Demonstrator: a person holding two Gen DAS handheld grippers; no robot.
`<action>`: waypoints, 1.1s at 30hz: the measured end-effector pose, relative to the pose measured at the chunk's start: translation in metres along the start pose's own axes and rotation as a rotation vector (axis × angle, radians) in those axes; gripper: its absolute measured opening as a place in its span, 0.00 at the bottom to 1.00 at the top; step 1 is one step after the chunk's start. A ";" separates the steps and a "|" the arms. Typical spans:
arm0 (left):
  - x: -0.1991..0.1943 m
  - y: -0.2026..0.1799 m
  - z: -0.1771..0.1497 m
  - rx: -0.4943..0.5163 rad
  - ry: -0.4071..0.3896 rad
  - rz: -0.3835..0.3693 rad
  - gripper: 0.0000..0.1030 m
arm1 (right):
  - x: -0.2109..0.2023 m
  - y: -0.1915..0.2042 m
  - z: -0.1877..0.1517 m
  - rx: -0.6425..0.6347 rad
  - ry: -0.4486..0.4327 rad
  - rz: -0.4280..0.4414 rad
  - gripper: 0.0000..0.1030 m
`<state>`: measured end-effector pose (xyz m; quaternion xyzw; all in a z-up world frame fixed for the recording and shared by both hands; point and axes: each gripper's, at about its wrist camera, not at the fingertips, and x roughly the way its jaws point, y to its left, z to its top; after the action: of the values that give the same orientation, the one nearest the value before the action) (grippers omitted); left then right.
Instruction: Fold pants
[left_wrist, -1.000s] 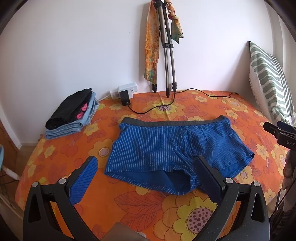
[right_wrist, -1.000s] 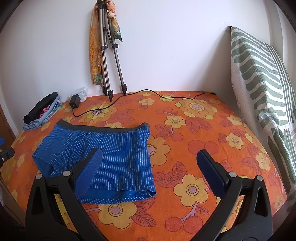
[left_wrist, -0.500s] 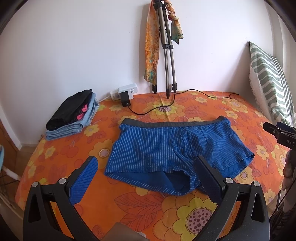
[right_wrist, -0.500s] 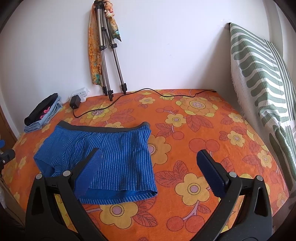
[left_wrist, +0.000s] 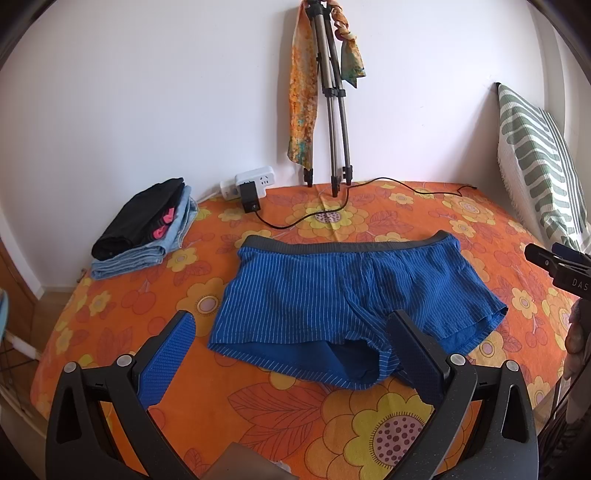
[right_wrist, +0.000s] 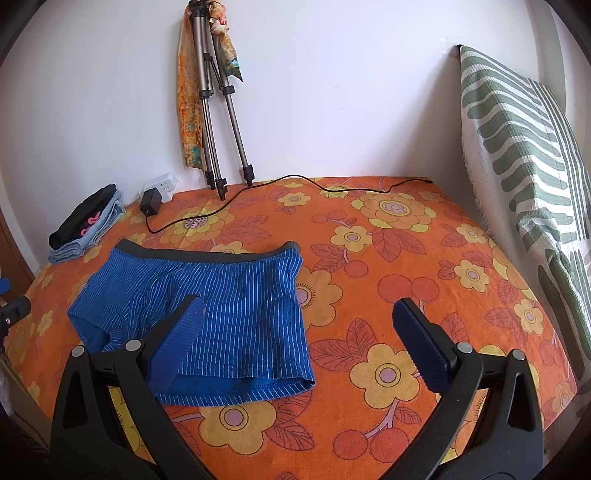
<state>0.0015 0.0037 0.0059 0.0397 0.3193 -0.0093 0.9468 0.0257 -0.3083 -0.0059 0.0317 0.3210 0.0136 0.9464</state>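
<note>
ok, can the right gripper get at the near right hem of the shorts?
Probably yes: right gripper is open, the blue shorts lie flat on the bedspread, and nothing covers that hem.

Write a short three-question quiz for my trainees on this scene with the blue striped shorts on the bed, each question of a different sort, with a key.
1. True or false: the left gripper is clamped on the blue striped shorts.
2. Multiple choice: the shorts' grey waistband lies toward A) the wall, B) the grippers, C) the striped pillow.
3. Fill in: near the wall on the left, beside the power strip, sits a folded ____ of clothes.

Key
1. False: both the left and right gripper hang open above the bedspread, and the shorts lie flat, unfolded.
2. A.
3. Stack.
</note>
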 end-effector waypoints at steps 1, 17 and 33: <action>0.000 -0.001 -0.001 0.001 -0.001 0.001 1.00 | 0.000 0.000 0.000 0.000 0.001 0.000 1.00; 0.000 -0.001 -0.002 0.004 -0.004 0.004 1.00 | 0.000 0.000 -0.001 -0.001 0.001 -0.002 1.00; 0.005 0.003 -0.005 -0.035 0.033 -0.003 1.00 | 0.000 0.000 -0.001 -0.002 0.001 -0.003 1.00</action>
<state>0.0028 0.0070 -0.0004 0.0225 0.3352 -0.0046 0.9419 0.0254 -0.3080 -0.0065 0.0302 0.3215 0.0125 0.9463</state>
